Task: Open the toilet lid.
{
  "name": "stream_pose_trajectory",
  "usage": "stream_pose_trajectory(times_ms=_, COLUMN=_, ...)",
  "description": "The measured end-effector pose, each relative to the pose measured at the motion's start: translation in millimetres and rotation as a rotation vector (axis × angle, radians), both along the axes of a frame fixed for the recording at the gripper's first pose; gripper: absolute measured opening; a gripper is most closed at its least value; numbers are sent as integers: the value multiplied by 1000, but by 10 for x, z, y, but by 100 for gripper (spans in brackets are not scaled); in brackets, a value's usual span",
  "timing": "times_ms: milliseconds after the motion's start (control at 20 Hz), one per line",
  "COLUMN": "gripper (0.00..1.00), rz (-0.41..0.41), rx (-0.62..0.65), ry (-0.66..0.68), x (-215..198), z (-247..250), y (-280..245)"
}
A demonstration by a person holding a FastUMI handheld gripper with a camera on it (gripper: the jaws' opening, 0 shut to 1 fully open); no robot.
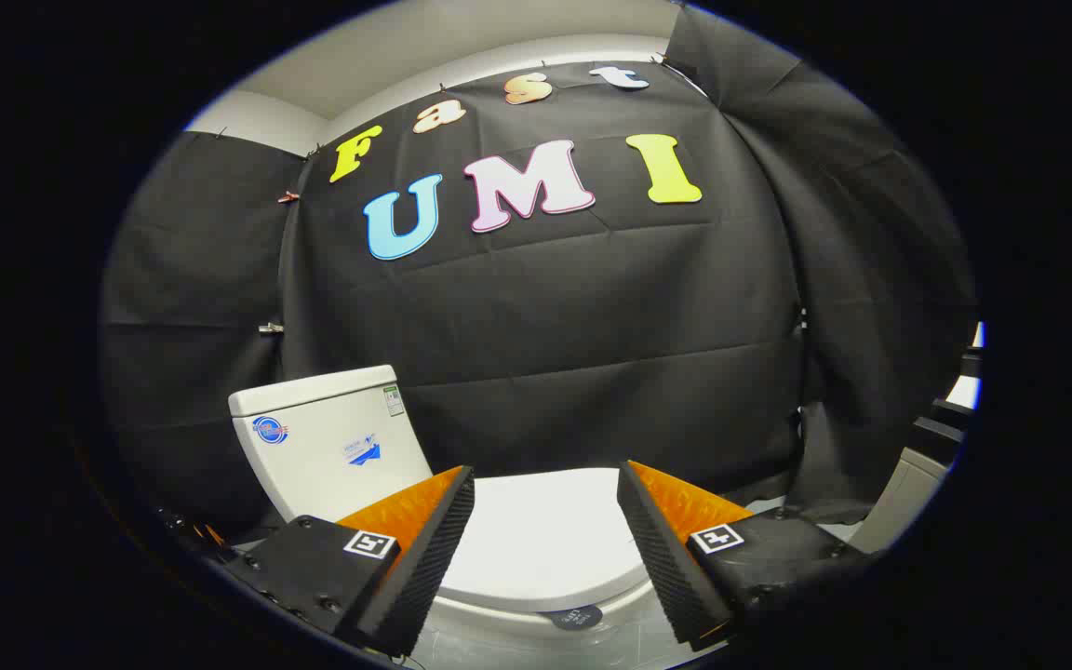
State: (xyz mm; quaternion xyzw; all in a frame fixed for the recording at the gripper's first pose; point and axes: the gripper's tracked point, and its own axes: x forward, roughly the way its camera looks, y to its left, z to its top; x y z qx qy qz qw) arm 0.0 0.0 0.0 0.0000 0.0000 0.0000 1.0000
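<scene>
While my claw (545, 540) hangs in front of the toilet, its two fingers are spread wide apart with nothing pinched between them, so it's plainly open and not touching anything I can make out. Right in the gap between the fingers and just beyond them sits the lid (545, 535), white, lying flat down on the bowl, so it's shut for now. Its front edge curves around low between my fingertips, and under that edge you can see a strip of the bowl (517, 642) plus a small dark round tag (576, 616) poking out below the rim; can't read what's on it. Off past my left finger (420, 549) stands the tank (327, 447), also white, upright, with its cover on top and a few small stickers on the face that's turned my way. The tank looks tilted from where I'm at, but that's probably just the fisheye bending stuff. My right finger (666, 549) has the lid's far side just beside it, still apart from it as far as I can tell. Behind the whole toilet hangs the black cloth (592, 354) of the booth wall, wrinkled a bit, with a pale ceiling (462, 46) strip showing above it.
</scene>
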Motion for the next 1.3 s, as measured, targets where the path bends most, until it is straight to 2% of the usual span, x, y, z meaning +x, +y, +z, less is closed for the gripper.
stream_pose_trajectory(times_ms=1300, gripper=99, rz=-19, rx=17, ry=39, x=2, z=-112, y=-89)
